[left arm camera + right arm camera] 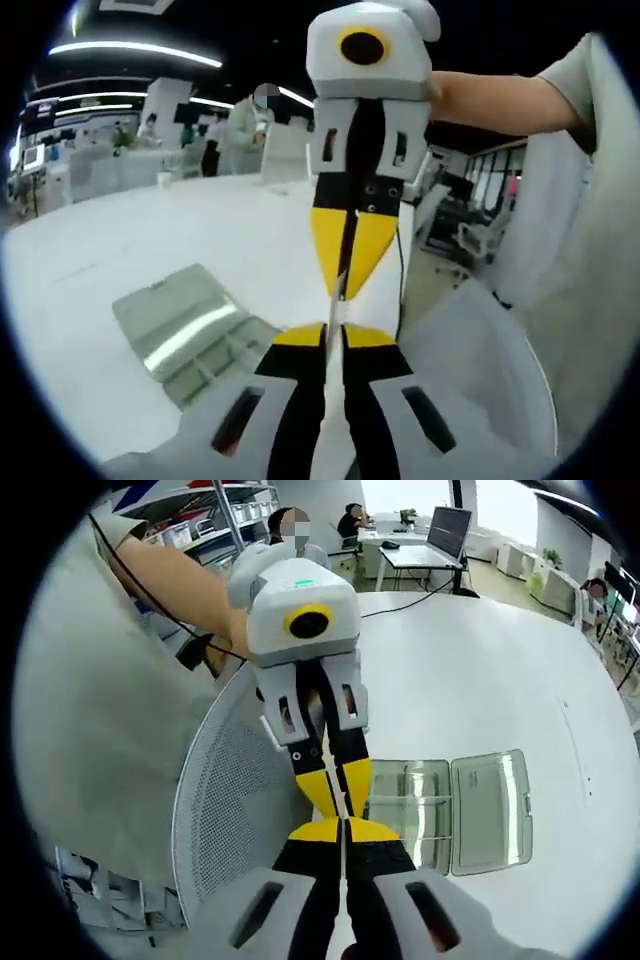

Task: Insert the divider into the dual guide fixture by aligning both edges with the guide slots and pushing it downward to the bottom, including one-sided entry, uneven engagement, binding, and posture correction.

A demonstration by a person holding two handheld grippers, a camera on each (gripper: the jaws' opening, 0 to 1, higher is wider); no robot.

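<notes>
Left gripper view looks along the left tool (pixel 335 335), whose jaws are pressed together on the near edge of a thin clear divider (pixel 336 300) seen edge-on; the right tool (pixel 347 262) faces it from above and pinches the far edge of the same sheet. In the right gripper view the right tool (pixel 344 828) is likewise closed on the divider (pixel 345 805), with the left tool (pixel 335 785) opposite it. So the sheet hangs between the two tools, up in the air over the white surface (pixel 120 240), and not in any slot. The clear plastic fixture (pixel 195 330) lies on the surface below and off to one side, its lid folded open flat (pixel 490 810). The step in hand looks like carrying and squaring the sheet; next it likely has to come over the fixture (pixel 420 815), be leveled, and have both edges meet the guide slots before any push down. The slots themselves are too faint to make out through the clear plastic, the sheet shows as a mere line, and a white mesh chair back (pixel 235 800) sits close under the tools.
</notes>
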